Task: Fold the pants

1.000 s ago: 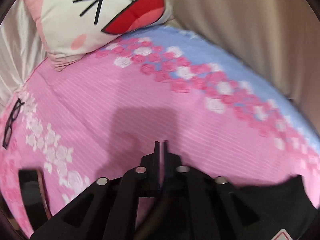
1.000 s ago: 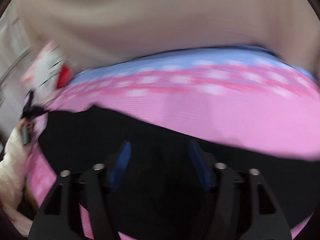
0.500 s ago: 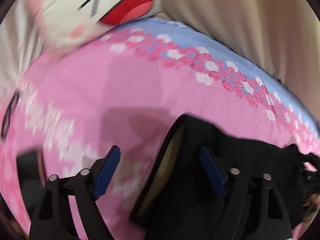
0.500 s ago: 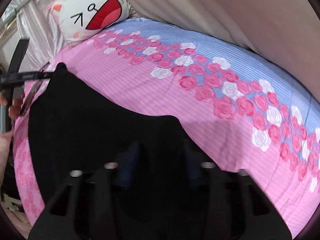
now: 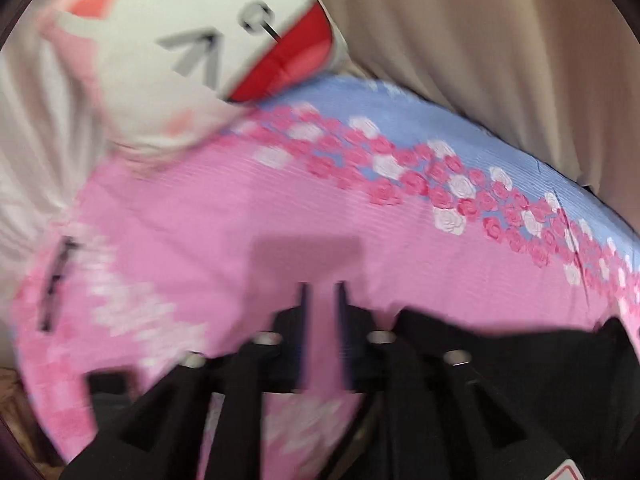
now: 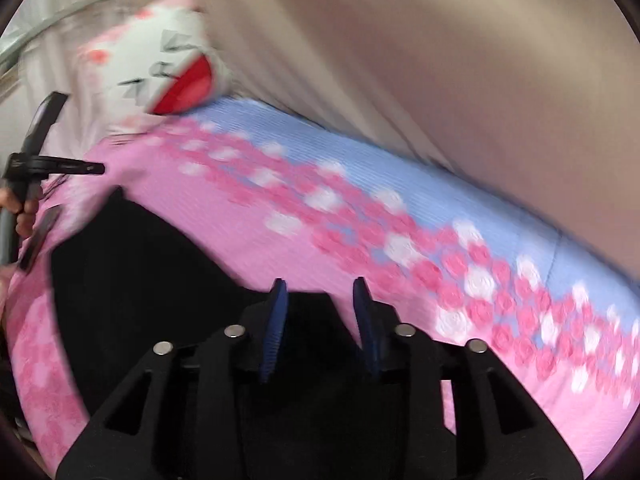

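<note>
The black pants [image 6: 152, 280] lie spread on the pink rose-print bedsheet [image 6: 280, 208]. My right gripper [image 6: 320, 286] hovers at their far edge, its blue pads [image 6: 276, 320] apart and opening, with black cloth lying loose in the gap. In the left wrist view the pants [image 5: 520, 380] are at the lower right, just beside my left gripper [image 5: 322, 292]. Its jaws are closing to a narrow gap that shows only pink sheet. In the right wrist view a hand holds the left gripper [image 6: 94, 168] at the pants' left end. Both views are blurred.
A cat-face pillow [image 5: 180, 60] lies at the head of the bed, against a beige curtain [image 5: 500, 60]. A pair of glasses [image 5: 56, 280] rests on the sheet at the left, with a dark flat object [image 5: 108, 384] below them. The blue band of the sheet [image 6: 400, 168] runs along the curtain.
The left jaws went from shut to wide over the pants' edge, then narrowed with the pants off to their right. The right gripper swept along the pants and its jaws widened a little.
</note>
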The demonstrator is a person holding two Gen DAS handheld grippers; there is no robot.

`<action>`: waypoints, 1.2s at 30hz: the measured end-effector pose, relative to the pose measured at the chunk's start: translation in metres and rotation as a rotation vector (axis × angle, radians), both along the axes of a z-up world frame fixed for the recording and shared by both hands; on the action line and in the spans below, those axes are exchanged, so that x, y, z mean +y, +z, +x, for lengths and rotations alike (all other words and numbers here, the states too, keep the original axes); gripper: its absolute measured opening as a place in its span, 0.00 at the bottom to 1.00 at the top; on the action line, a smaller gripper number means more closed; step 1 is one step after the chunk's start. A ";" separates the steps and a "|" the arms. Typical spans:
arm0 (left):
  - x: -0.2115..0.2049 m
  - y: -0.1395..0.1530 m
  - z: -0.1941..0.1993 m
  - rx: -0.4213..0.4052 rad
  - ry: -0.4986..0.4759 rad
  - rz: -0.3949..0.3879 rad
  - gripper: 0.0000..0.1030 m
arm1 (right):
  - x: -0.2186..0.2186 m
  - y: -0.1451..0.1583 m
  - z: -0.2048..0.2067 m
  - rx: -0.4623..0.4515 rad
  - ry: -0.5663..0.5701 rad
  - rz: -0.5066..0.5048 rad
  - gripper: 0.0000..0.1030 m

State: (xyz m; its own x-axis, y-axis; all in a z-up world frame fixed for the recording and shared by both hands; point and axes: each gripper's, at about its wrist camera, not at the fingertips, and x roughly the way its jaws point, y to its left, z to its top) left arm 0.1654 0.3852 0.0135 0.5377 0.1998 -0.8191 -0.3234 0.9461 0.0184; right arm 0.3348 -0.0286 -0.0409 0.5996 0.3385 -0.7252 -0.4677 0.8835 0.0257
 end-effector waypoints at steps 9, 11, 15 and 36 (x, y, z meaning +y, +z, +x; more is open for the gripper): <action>-0.022 0.033 -0.075 -0.118 -0.014 -0.085 0.48 | 0.214 -0.062 0.027 0.224 0.436 -0.040 0.28; -0.033 0.031 -0.080 -0.100 -0.035 -0.054 0.48 | 0.217 -0.062 0.057 0.228 0.370 0.018 0.24; -0.050 0.021 -0.084 -0.066 -0.067 0.043 0.48 | 0.212 -0.053 0.082 0.273 0.278 0.090 0.25; -0.093 -0.048 -0.059 0.056 -0.017 0.100 0.78 | -0.080 -0.032 -0.010 0.187 -0.167 0.294 0.11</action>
